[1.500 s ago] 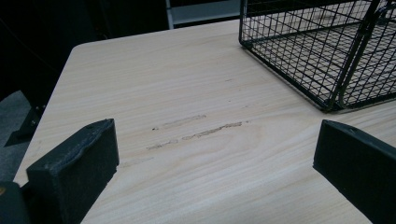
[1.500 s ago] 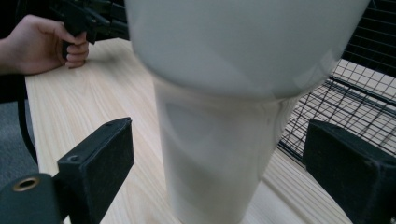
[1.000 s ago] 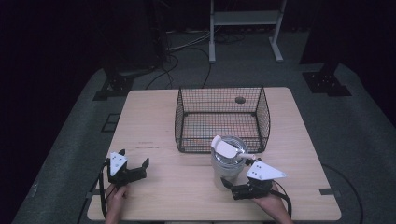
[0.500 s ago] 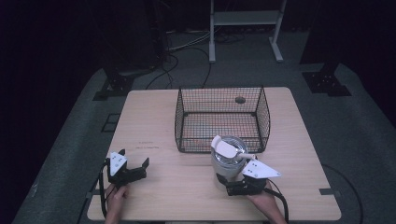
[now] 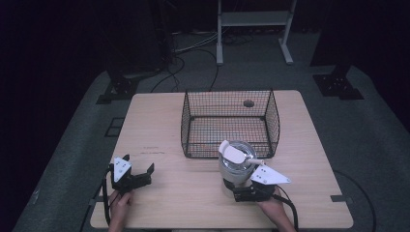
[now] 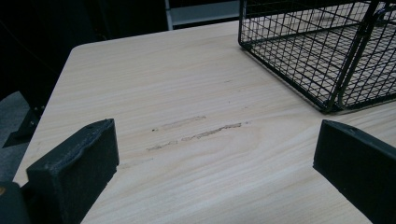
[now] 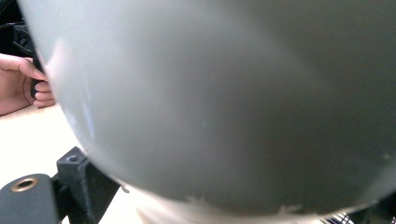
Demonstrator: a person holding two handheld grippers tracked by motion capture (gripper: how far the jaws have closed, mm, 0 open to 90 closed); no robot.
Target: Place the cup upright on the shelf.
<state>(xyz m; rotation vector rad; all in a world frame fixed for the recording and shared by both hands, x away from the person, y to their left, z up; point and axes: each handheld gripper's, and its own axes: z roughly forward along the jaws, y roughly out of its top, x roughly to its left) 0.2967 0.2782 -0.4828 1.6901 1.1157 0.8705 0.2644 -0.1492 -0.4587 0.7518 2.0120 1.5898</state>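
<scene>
High view: a pale wooden surface [image 5: 193, 193] carries a black wire basket [image 5: 227, 123] at its middle, with a small dark thing [image 5: 248, 103] lying at the basket's far side. Just in front of the basket's near right corner stands a grey metal container [image 5: 235, 166] with a white flap-like lid piece [image 5: 231, 153] tilted across its open top. The right hand-held gripper [image 5: 247, 192] presses against the container's lower near side, the person's hand behind it. The left hand-held gripper [image 5: 140, 174] rests well apart near the surface's left front corner, jaws spread and empty.

Left gripper view: the two black jaws stand wide apart with bare wood and a few scuff marks [image 6: 196, 130] between them. The basket's corner [image 6: 336, 60] sits ahead on the right.

Right gripper view: the container's grey wall [image 7: 224, 102] is so close that it blurs. One jaw [image 7: 84, 182] lies against its lower left. The other jaw is barely seen at the right edge, so I cannot tell whether the grip is closed on the container or only set around it. The person's other hand [image 7: 21, 84] shows far off at the left.

The risk, as I judge it: the hold is low on a tall, smooth, rounded wall, so a lift could let the container slip or tip and hit the basket's wire rim, and the loose flap could slide off.
</scene>
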